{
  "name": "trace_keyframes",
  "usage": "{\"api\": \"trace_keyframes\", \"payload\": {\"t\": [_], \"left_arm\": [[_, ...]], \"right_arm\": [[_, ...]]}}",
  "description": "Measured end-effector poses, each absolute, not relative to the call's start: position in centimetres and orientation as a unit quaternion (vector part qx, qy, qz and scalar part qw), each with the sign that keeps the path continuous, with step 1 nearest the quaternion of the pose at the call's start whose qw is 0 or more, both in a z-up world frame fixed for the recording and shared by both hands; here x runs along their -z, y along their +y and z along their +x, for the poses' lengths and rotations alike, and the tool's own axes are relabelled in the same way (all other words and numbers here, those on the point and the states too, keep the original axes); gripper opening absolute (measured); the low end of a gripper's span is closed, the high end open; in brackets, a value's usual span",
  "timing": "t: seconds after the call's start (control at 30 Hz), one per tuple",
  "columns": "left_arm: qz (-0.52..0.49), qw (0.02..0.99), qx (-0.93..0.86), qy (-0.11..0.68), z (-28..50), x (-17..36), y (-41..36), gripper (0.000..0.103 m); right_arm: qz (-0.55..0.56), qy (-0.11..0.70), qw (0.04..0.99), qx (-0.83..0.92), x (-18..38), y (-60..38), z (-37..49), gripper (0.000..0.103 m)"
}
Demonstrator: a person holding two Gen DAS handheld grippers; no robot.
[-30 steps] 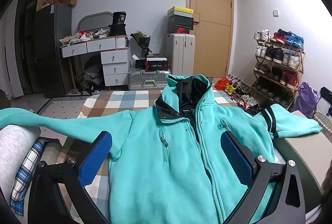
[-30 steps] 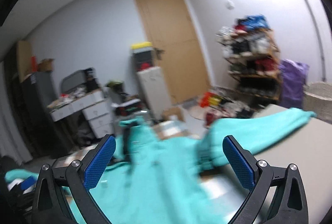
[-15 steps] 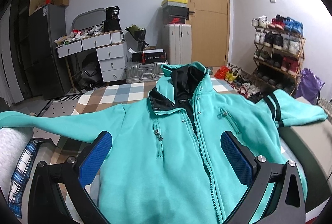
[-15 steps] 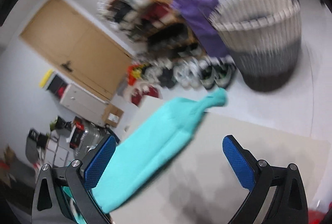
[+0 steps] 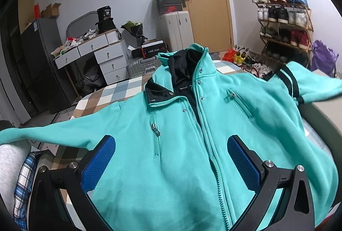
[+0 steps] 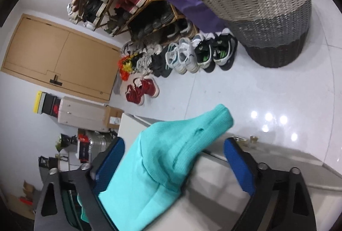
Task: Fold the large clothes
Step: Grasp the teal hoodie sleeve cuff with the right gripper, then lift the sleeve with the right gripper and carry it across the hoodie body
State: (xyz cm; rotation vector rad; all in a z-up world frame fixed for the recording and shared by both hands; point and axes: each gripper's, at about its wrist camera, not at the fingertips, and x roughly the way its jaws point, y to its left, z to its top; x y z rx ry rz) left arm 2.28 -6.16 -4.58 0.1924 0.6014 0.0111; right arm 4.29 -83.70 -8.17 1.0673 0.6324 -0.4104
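Spread flat over the checked bedcover (image 5: 119,92) is the teal jacket (image 5: 175,145), left gripper (image 5: 171,160) hovering wide open above its chest. Right gripper (image 6: 173,158) has been closing, the sleeve cuff (image 6: 192,130) loose between its jaws, not pinched.

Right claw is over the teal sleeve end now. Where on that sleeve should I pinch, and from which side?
Pinch the ribbed cuff, where the sleeve narrows and overhangs the white surface. The right claw has been closing and straddles the sleeve just behind the cuff; come from above, one pad on each edge.
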Motion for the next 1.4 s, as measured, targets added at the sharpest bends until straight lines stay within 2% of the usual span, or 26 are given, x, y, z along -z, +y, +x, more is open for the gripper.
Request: {"api": "trace_keyframes", "payload": {"t": [0.1, 0.17, 0.23, 0.3, 0.33, 0.8, 1.03, 1.27, 1.4], "left_arm": [[0.105, 0.95, -0.004, 0.294, 2.1, 4.6, -6.5, 0.102], [0.112, 0.951, -0.005, 0.29, 1.9, 4.6, -6.7, 0.102], [0.119, 0.95, -0.007, 0.287, 1.9, 4.6, -6.9, 0.102], [0.12, 0.95, -0.007, 0.289, 2.1, 4.7, -7.1, 0.102], [0.12, 0.949, -0.006, 0.291, 2.1, 4.7, -7.1, 0.102], [0.1, 0.954, -0.007, 0.284, 2.2, 4.0, -6.9, 0.102], [0.075, 0.96, -0.013, 0.27, 1.7, 2.8, -5.1, 0.102], [0.05, 0.966, -0.02, 0.255, 1.2, 1.8, -2.8, 0.102], [0.033, 0.969, -0.03, 0.242, 0.7, 1.2, -1.1, 0.102]], "right_arm": [[0.477, 0.316, 0.791, 0.217, 8.3, -83.9, 5.2, 0.065], [0.457, 0.328, 0.792, 0.238, 8.3, -84.0, 5.6, 0.04], [0.425, 0.336, 0.797, 0.267, 8.0, -83.9, 5.6, 0.021], [0.408, 0.33, 0.807, 0.27, 7.6, -83.7, 5.6, 0.019], [0.4, 0.327, 0.812, 0.272, 7.4, -83.5, 5.6, 0.014], [0.231, 0.231, 0.89, 0.319, -1.2, -77.5, 5.9, 0.01], [0.125, 0.123, 0.933, 0.313, -9.0, -71.0, 4.9, 0.009], [0.114, 0.116, 0.927, 0.339, -13.1, -68.1, 5.6, 0.01], [0.077, 0.105, 0.948, 0.29, -14.7, -62.9, 6.3, 0.01]]}}
